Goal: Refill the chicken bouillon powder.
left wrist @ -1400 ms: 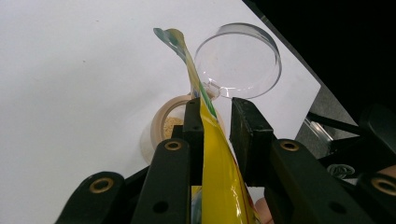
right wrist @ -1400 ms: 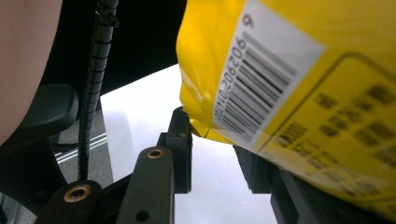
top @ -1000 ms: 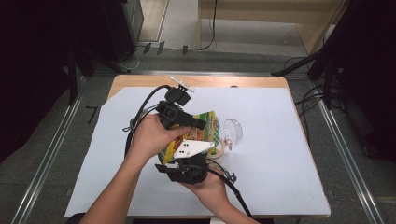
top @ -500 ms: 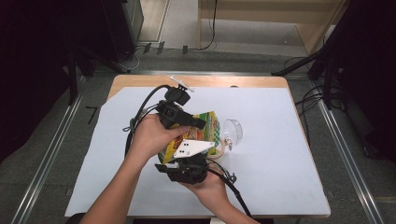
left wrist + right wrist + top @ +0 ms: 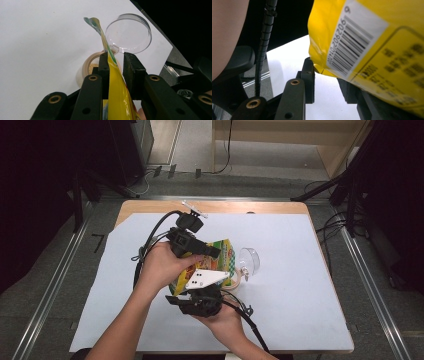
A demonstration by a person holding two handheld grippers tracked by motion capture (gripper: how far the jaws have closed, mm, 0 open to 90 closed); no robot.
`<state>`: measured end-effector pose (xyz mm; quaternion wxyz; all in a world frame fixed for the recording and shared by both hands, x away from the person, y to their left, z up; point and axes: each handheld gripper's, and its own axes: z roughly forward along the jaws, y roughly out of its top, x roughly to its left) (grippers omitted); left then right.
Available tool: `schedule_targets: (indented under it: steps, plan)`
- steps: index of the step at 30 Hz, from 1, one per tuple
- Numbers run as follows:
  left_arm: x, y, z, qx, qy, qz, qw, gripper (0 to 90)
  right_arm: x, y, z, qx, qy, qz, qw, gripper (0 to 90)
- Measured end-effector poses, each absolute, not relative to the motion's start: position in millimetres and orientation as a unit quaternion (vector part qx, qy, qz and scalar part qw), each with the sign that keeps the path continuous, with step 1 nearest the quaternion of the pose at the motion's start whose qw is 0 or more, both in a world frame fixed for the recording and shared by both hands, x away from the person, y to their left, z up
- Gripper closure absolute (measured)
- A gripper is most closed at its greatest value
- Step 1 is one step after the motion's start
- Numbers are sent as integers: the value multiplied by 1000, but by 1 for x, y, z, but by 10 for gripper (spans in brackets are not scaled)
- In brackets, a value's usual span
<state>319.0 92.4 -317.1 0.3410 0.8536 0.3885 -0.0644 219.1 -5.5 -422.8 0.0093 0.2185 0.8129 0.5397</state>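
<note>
A yellow snack bag [image 5: 221, 256] hangs tilted above the white sheet, held between both grippers. My left gripper [image 5: 212, 252] has its jaws closed on the bag's upper part; in the left gripper view the bag [image 5: 117, 95] runs up between the jaws of the left gripper [image 5: 116, 56], its torn top pointing at a clear plastic cup [image 5: 128, 32] lying on its side. A small tan bowl [image 5: 90, 65] with crumbs sits just below. My right gripper [image 5: 200, 290] grips the bag's lower corner; the barcode side [image 5: 362, 42] fills the space over the right gripper [image 5: 327, 76].
The clear cup [image 5: 248, 260] and tan bowl [image 5: 235, 278] lie right of the bag on the white sheet [image 5: 300, 295]. Black cables trail from both grippers across the sheet. The wooden table edge [image 5: 225, 206] runs along the far side, with dark floor beyond.
</note>
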Motion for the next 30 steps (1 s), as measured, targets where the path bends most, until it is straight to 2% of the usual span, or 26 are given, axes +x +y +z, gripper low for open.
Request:
schedule_targets:
  steps: [30]
  plan:
    - [320, 92, -319, 853, 388, -66, 342, 769, 219, -6, -424, 217, 814, 539, 15, 694]
